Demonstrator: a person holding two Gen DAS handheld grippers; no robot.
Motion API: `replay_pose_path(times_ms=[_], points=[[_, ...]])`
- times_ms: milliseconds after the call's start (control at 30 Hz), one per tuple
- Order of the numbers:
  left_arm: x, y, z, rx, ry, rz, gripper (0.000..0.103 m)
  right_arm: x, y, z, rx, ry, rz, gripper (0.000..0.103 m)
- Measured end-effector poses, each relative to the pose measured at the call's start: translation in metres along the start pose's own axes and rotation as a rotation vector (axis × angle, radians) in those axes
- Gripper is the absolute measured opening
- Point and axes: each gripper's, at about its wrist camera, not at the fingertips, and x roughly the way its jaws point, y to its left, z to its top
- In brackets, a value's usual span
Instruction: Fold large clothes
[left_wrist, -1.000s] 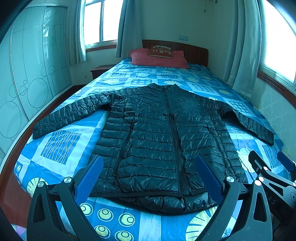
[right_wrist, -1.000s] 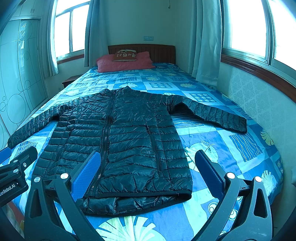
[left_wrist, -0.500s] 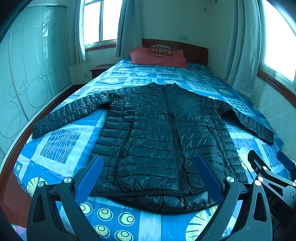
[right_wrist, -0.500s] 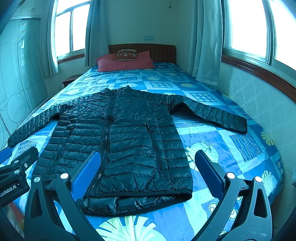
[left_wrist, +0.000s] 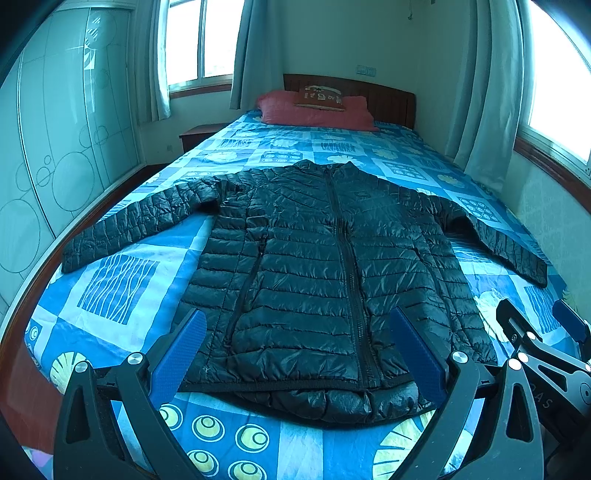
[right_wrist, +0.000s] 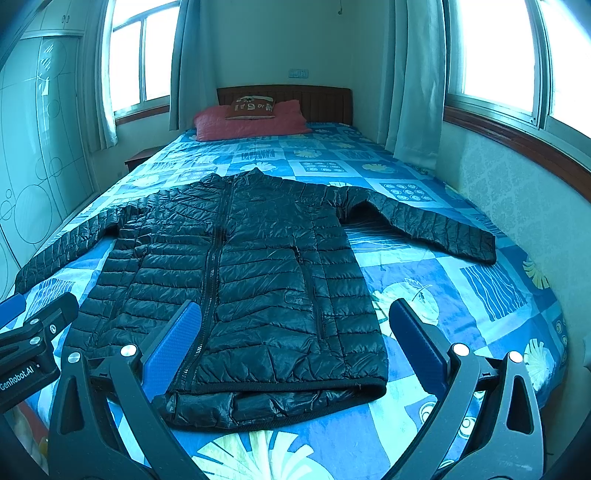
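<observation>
A black quilted puffer jacket (left_wrist: 325, 266) (right_wrist: 243, 273) lies flat and zipped on the bed, collar toward the headboard, both sleeves spread outward. Its left sleeve (left_wrist: 133, 225) reaches the bed's left edge; its right sleeve (right_wrist: 432, 229) angles toward the right wall. My left gripper (left_wrist: 295, 347) hovers open above the hem, blue pads wide apart, nothing between them. My right gripper (right_wrist: 295, 343) is open too, above the hem's right part. Each gripper shows at the edge of the other's view: the right one (left_wrist: 543, 339), the left one (right_wrist: 33, 325).
The bed has a blue patterned cover (left_wrist: 118, 288) and a wooden frame edge (left_wrist: 22, 369) on the left. Red pillows (left_wrist: 314, 110) lie against the headboard. A wardrobe (left_wrist: 44, 166) stands at left, a nightstand (left_wrist: 199, 134) beside it, and a wall with curtained windows (right_wrist: 517, 192) at right.
Almost nothing: both grippers stay open above the hem with only a slight drift. The jacket has not moved.
</observation>
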Motion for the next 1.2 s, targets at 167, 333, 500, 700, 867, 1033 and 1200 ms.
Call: replay_pose_path(times_ms=[167,333,500,700,867,1033,1200], points=[[0.027,0.023,0.004,-0.053,0.04,0.018,0.098,0.028,-0.003,-0.003,0.026,0.03,0.004,0.101],[0.074,0.075,0.014,-0.155,0.091,0.1,0.098,0.063,-0.036,0.0,0.105,0.067,-0.004,0.101],[0.132,0.156,0.018,-0.3,0.125,0.219,0.098,0.111,-0.096,0.004,0.268,0.097,-0.027,0.101],[0.193,0.247,0.013,-0.425,0.2,0.412,0.098,0.171,-0.181,0.011,0.457,0.107,-0.064,0.074],[0.215,0.284,0.003,-0.481,0.212,0.534,0.098,0.204,-0.256,0.011,0.647,0.047,-0.099,0.074],[0.22,0.286,0.001,-0.496,0.21,0.552,0.099,0.236,-0.334,0.003,0.826,-0.014,-0.128,0.074],[0.224,0.283,-0.002,-0.482,0.202,0.57,0.099,0.264,-0.388,-0.006,0.957,-0.058,-0.121,0.074]])
